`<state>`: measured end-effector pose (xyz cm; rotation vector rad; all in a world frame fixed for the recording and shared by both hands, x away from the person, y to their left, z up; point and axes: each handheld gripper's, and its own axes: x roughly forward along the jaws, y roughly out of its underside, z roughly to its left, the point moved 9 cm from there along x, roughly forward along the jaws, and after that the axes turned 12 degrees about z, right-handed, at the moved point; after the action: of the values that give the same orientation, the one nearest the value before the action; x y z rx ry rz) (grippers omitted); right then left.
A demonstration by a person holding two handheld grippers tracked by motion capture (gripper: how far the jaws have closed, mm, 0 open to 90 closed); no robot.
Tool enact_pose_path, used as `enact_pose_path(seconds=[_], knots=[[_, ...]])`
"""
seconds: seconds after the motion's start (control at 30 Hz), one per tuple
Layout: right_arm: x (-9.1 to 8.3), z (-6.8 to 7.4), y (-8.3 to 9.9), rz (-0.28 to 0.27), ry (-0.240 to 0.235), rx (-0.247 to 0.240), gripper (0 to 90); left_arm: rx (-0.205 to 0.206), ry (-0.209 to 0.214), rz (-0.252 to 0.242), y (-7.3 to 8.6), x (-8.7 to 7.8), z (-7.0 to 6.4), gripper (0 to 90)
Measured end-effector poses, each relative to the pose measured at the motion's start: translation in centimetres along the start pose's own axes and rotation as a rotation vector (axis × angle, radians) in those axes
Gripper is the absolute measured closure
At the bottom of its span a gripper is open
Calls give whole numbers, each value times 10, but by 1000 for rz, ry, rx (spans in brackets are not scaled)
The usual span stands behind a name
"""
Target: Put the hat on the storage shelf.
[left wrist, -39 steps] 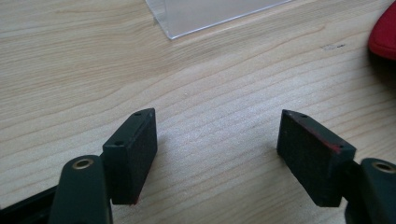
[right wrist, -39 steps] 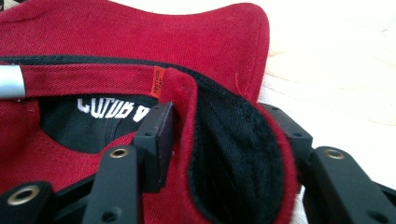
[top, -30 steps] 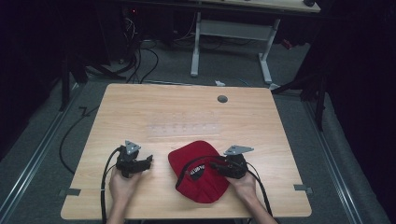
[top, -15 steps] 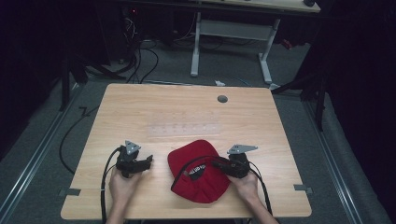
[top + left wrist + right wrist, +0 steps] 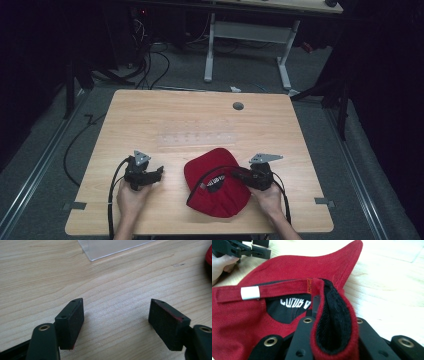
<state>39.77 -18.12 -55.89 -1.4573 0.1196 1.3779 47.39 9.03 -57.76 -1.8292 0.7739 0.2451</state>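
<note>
A red cap (image 5: 215,200) lies upside down on the wooden table (image 5: 200,115), near its front edge. My right gripper (image 5: 236,174) is shut on the cap's rim, and in the right gripper view the red edge with its black sweatband (image 5: 332,322) is folded between the jaws (image 5: 332,342). The cap's red strap with a white tab (image 5: 250,292) crosses the opening. My left gripper (image 5: 159,173) rests left of the cap, apart from it. Its pads (image 5: 72,320) stand wide open over bare wood, with nothing in my left gripper (image 5: 116,320). A sliver of the cap (image 5: 209,255) shows at the right.
A clear plastic sheet (image 5: 197,140) lies flat mid-table, its corner (image 5: 112,246) ahead of the left jaws. A round cable hole (image 5: 238,106) sits near the far edge. A white desk frame (image 5: 250,35) and cables lie on the floor beyond.
The right gripper has drawn slightly to the right with the cap's rim, and the cap's inside shows more. The left gripper has stayed put.
</note>
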Motion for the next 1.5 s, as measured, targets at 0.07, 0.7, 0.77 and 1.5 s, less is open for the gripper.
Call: enact_pose_path(seconds=[0.07, 0.7, 0.77, 1.5], knots=[[-3, 0, -1, -3, 3, 0, 827, 0, 0, 0, 0, 0, 0, 289], [-31, -6, -7, -47, -10, 50, 831, 2, 1, 1, 0, 0, 0, 288], [-34, -7, -8, -52, -4, 49, 831, 2, 2, 1, 0, 0, -1, 285], [-54, -15, -17, -97, -17, 88, 831, 38, 34, 26, 7, -2, -11, 282]])
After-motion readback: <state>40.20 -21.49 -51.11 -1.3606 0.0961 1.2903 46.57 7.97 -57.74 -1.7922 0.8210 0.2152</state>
